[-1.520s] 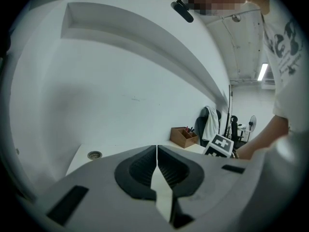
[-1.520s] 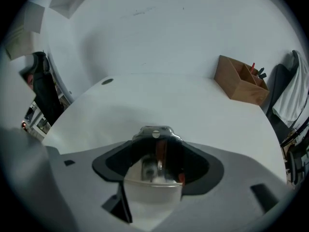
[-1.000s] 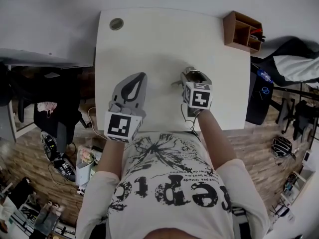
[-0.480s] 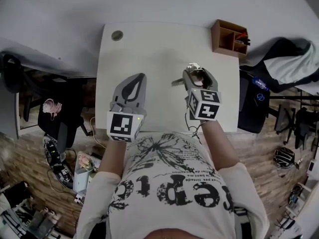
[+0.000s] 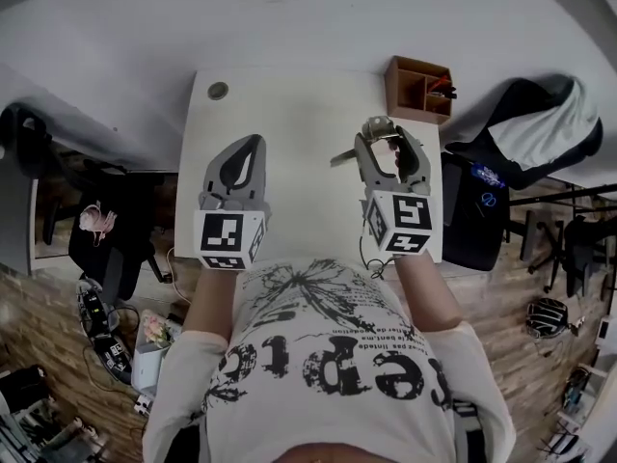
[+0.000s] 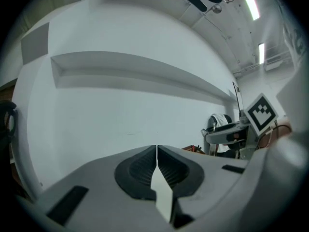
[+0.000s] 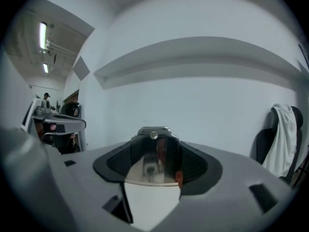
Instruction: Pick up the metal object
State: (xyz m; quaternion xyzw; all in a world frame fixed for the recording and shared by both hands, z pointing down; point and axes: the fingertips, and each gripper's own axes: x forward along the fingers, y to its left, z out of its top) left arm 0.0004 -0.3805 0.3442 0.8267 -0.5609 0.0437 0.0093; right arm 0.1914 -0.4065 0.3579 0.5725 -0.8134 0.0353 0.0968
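Raised higher above the table (image 5: 299,104) than before, the right gripper (image 5: 384,133) clamps the metal object (image 7: 153,151); the left gripper (image 5: 251,145) is closed, empty.

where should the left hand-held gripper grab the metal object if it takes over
Likely its thin arm jutting left of the right hand-held gripper, coming from the left; the metal object has its body already clamped between those jaws.

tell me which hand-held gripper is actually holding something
The right hand-held gripper: its jaws are clamped on the shiny metal object. The left hand-held gripper has its jaws shut together with nothing between them.
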